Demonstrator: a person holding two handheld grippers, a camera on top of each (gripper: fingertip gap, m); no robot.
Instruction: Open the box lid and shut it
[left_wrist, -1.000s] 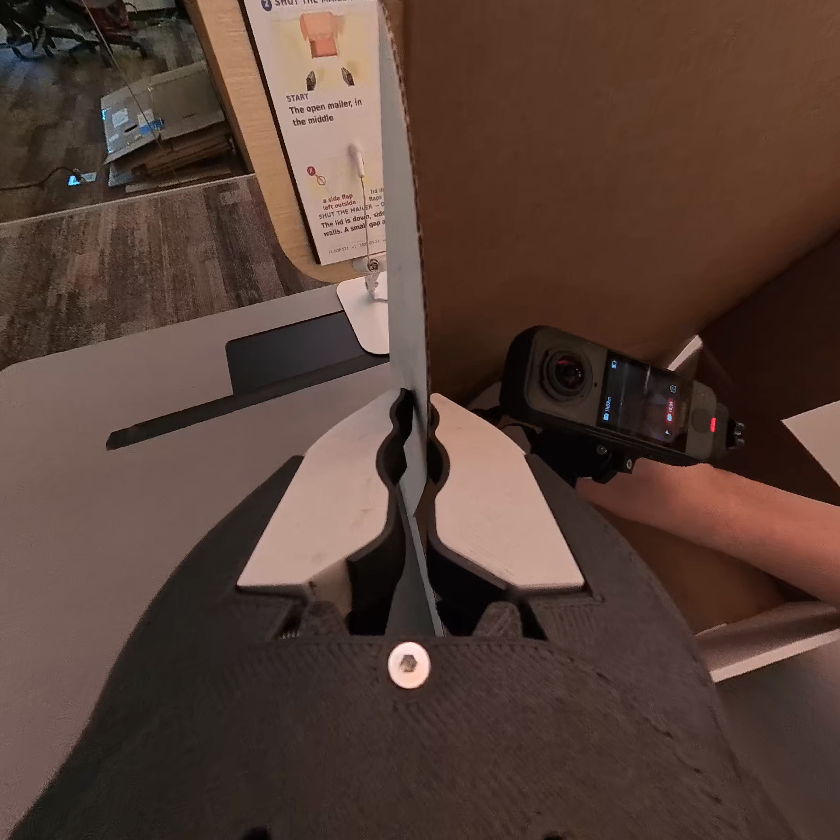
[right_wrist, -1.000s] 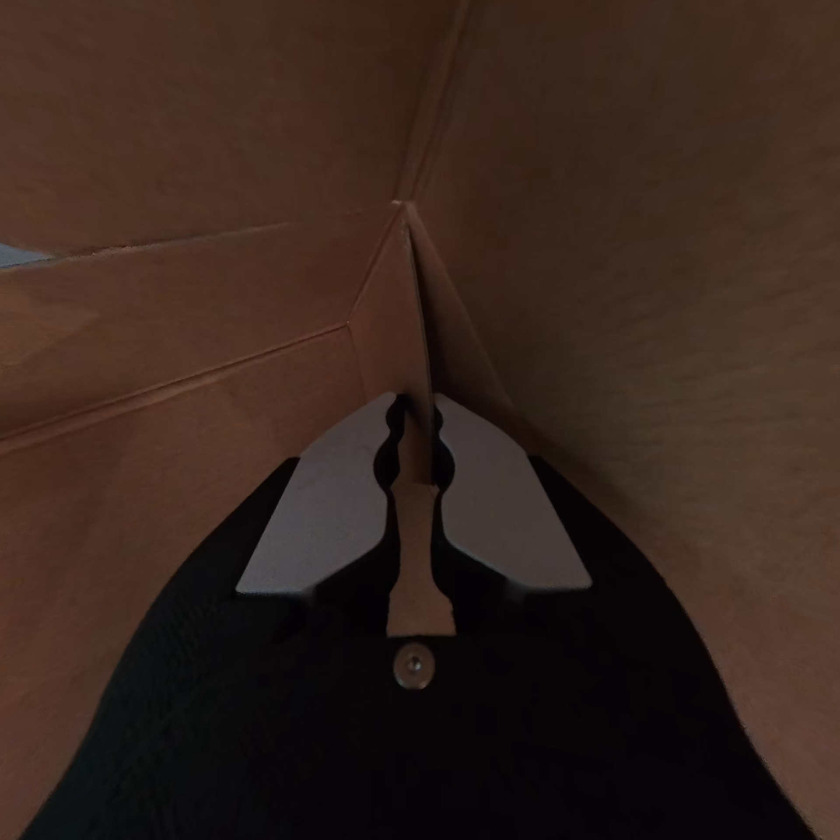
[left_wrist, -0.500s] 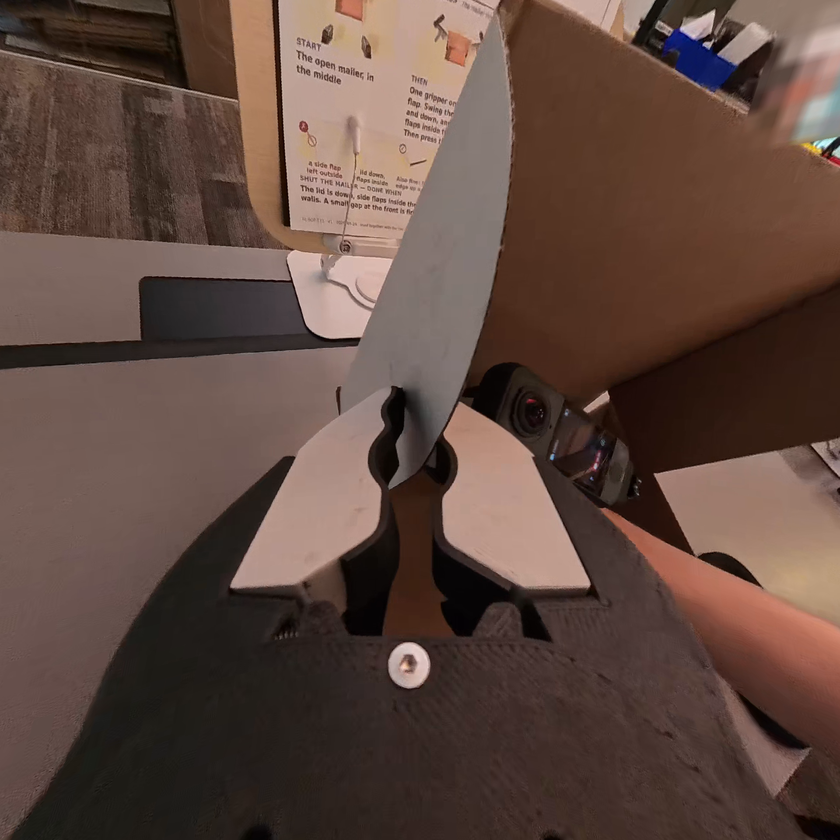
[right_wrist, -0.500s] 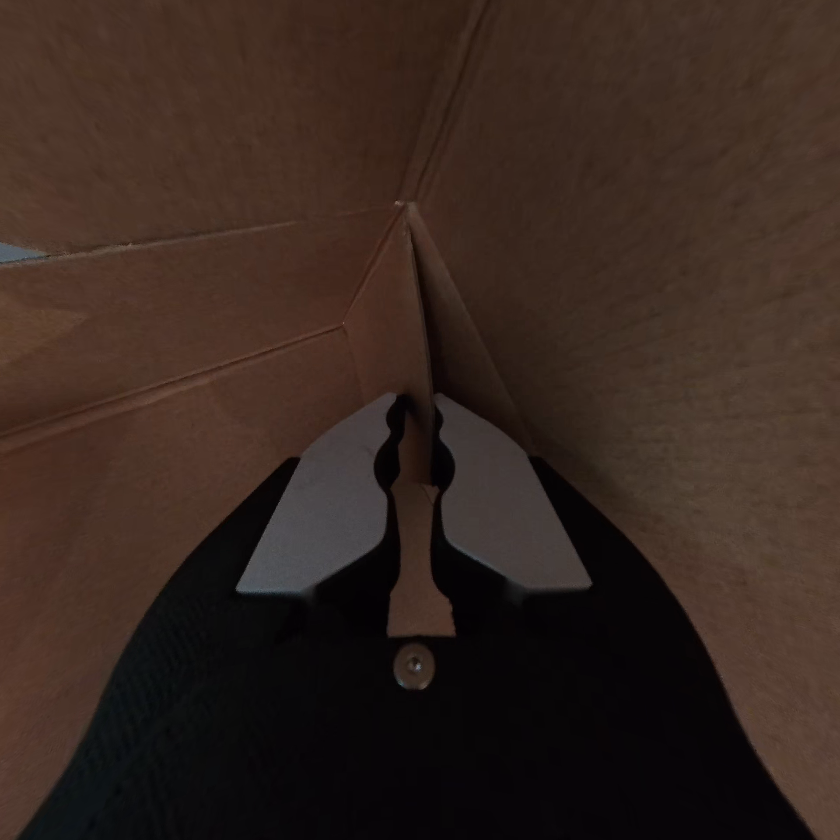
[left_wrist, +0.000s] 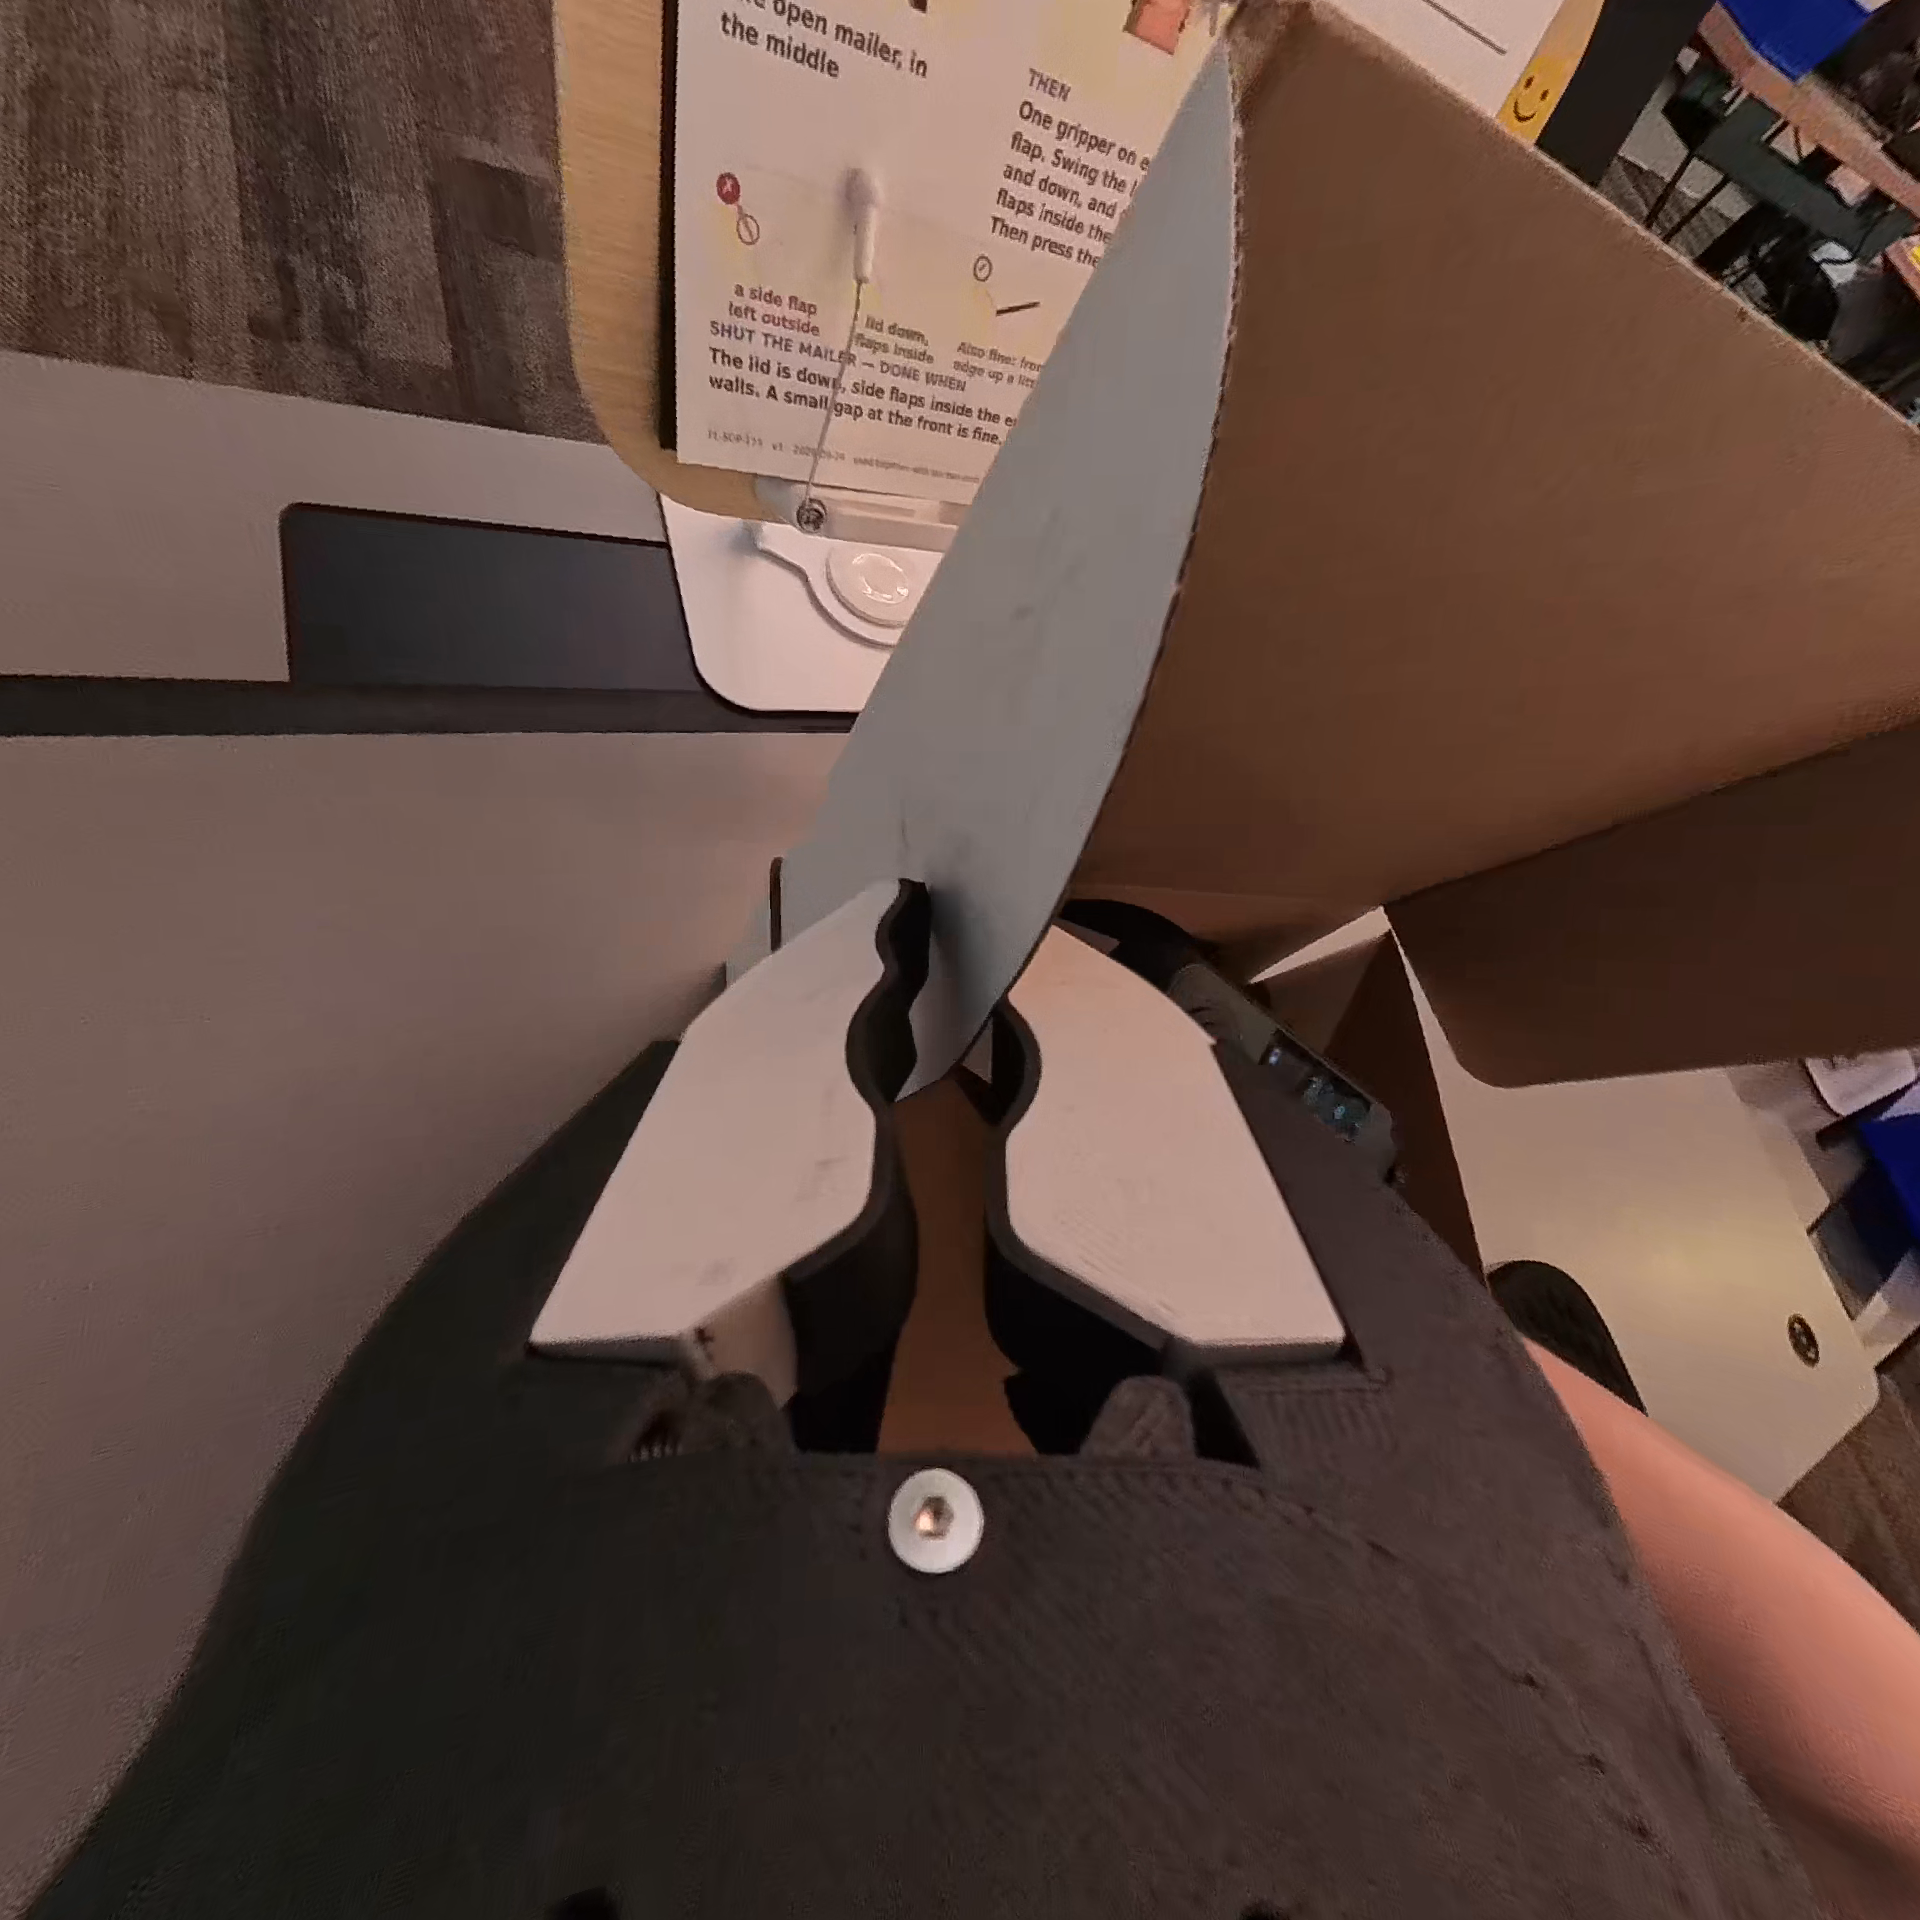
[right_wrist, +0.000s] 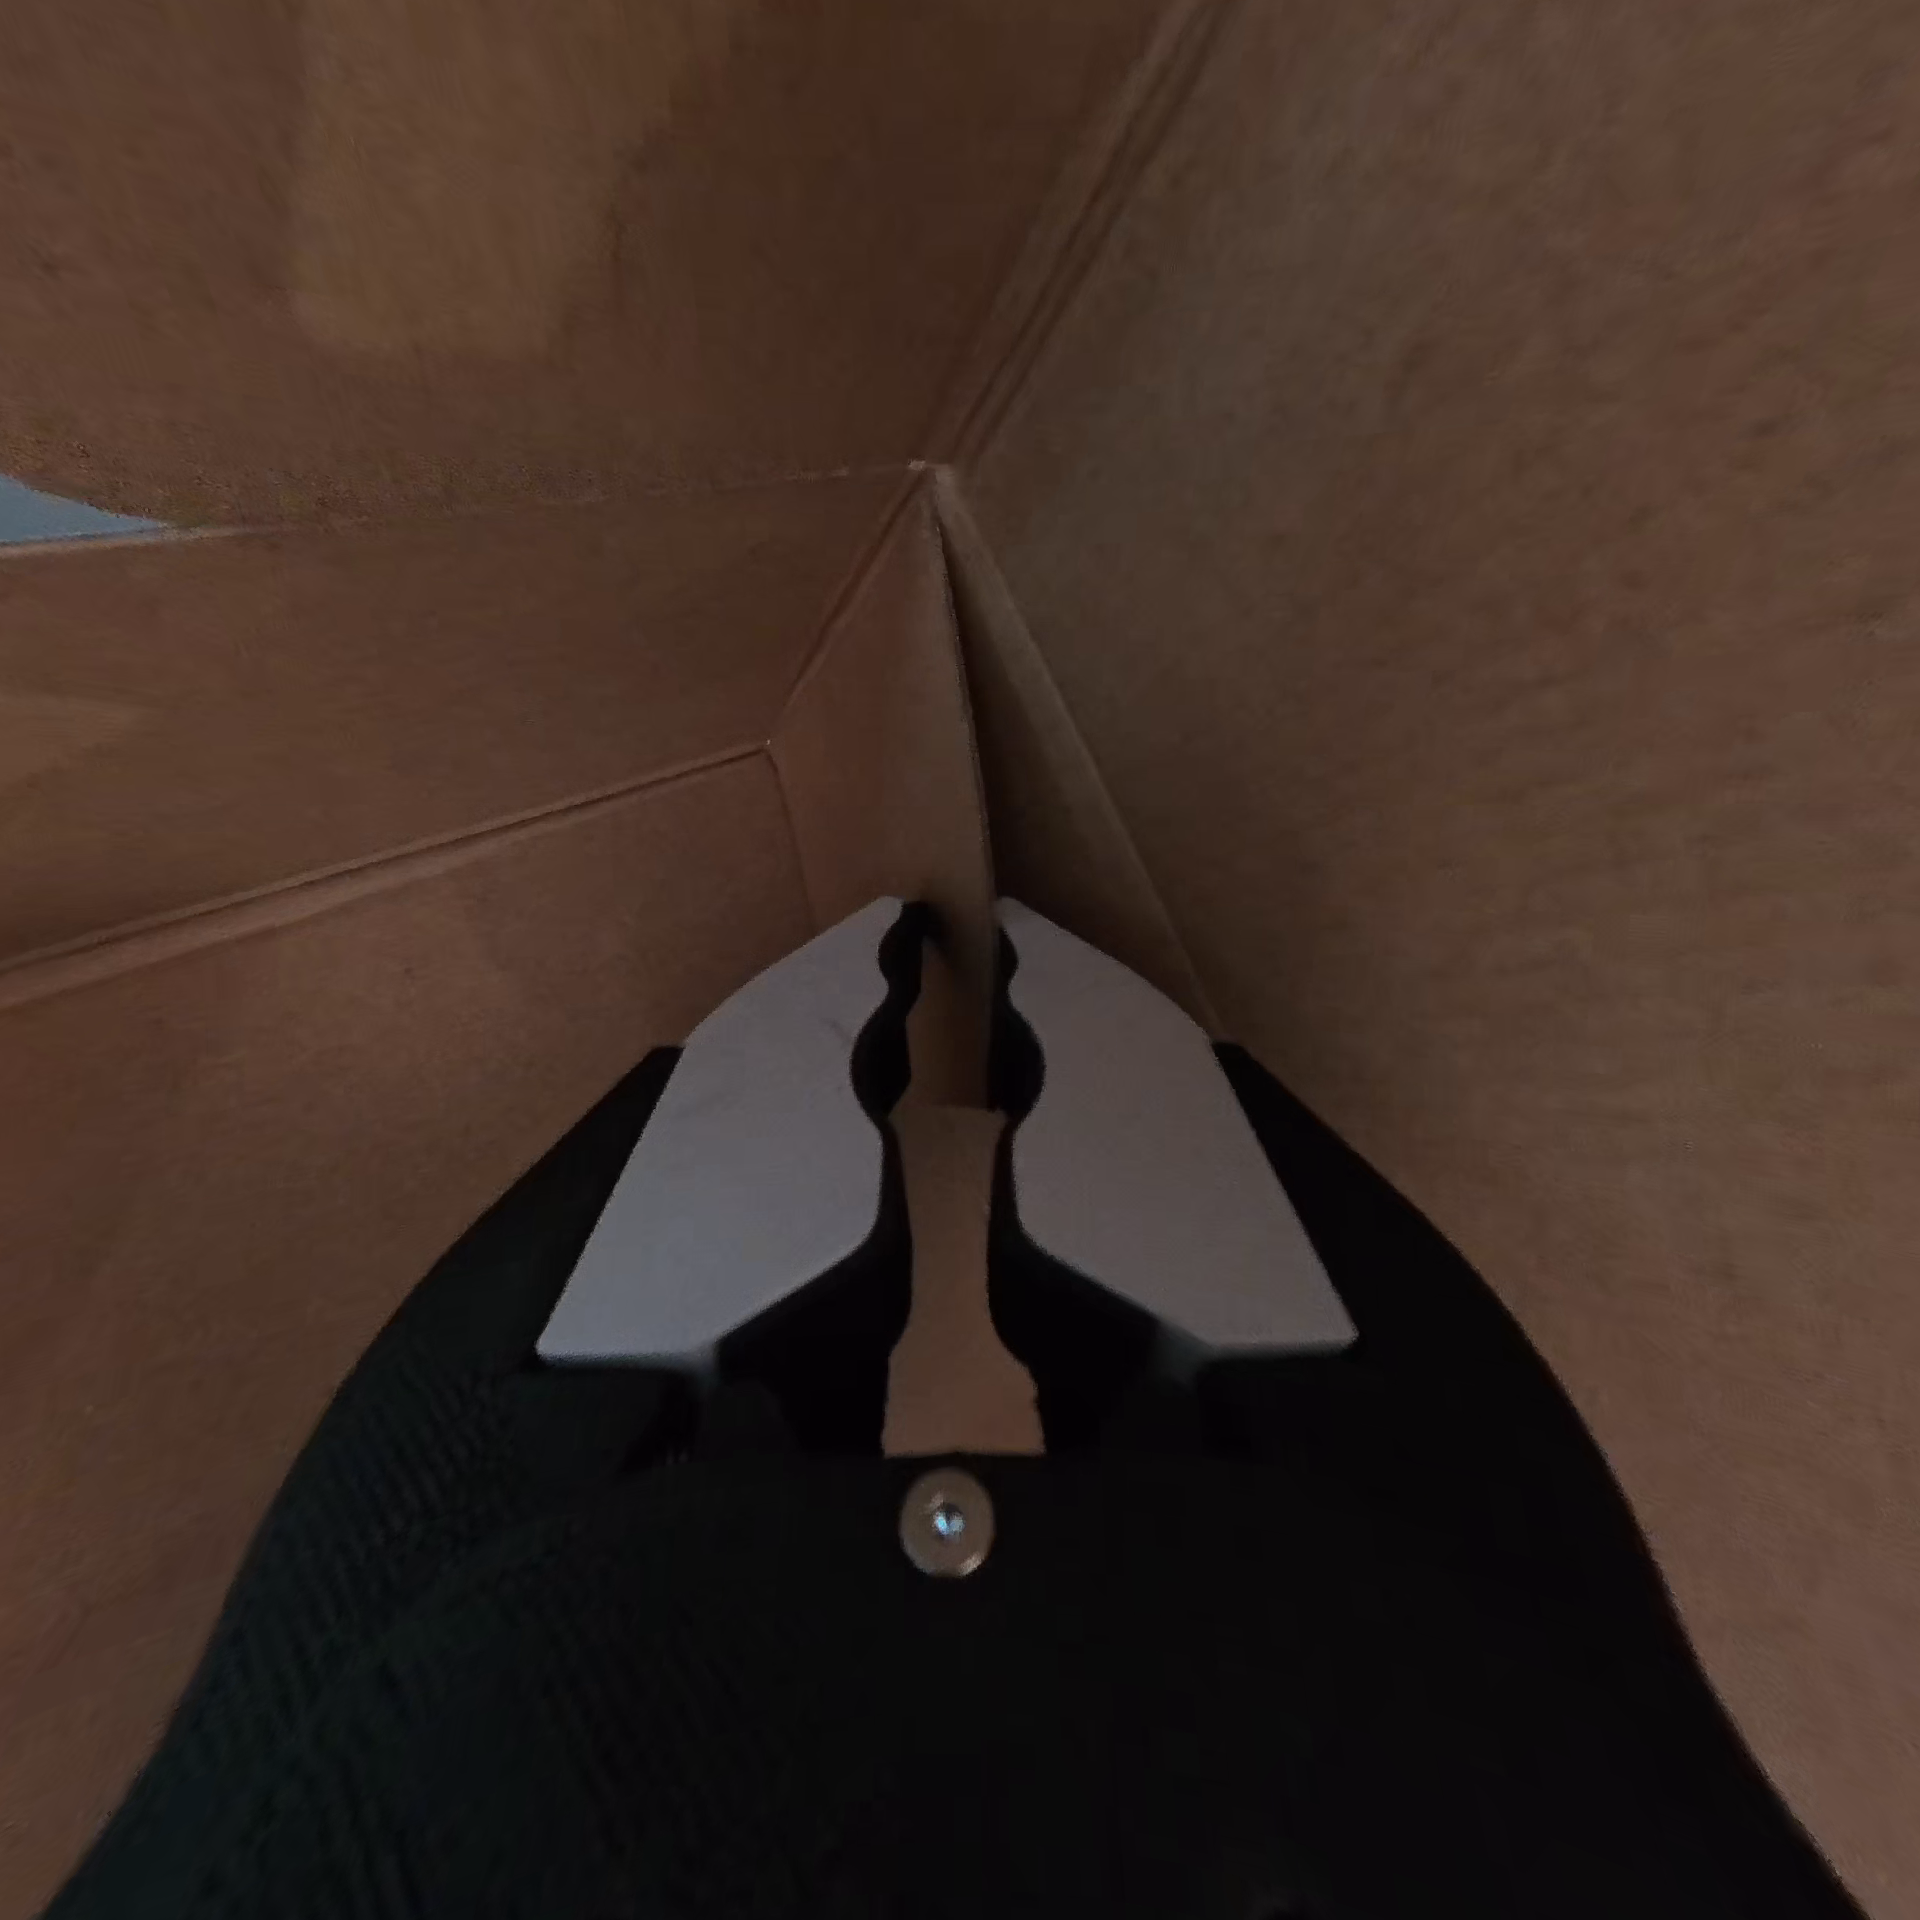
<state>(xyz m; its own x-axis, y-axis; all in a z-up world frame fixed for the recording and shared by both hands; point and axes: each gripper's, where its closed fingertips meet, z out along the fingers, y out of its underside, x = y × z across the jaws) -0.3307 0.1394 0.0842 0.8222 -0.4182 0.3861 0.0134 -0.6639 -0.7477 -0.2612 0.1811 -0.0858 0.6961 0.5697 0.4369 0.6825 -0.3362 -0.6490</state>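
Observation:
The cardboard box lid (left_wrist: 1538, 499) is raised, with its brown inside facing me and its grey side flap (left_wrist: 1039, 623) leaning to the right. My left gripper (left_wrist: 961, 925) is shut on the lower corner of that side flap. In the right wrist view I am inside the box, between brown walls (right_wrist: 1507, 831). My right gripper (right_wrist: 961, 935) is shut on the edge of the other brown flap (right_wrist: 961, 748), which stands upright at the corner fold. The right gripper's camera body (left_wrist: 1309, 1081) shows under the lid, mostly hidden.
The box stands on a grey table (left_wrist: 312, 1039). An instruction sheet on a white stand (left_wrist: 862, 260) is just behind the flap, with a black strip (left_wrist: 468, 613) to its left. A person's forearm (left_wrist: 1766, 1662) crosses the lower right. Shelves and clutter are at far right.
The lid and grey flap have tilted over to the right in my left gripper, and the instruction sheet is nearer. The right gripper's camera is now mostly hidden. The right view barely changed.

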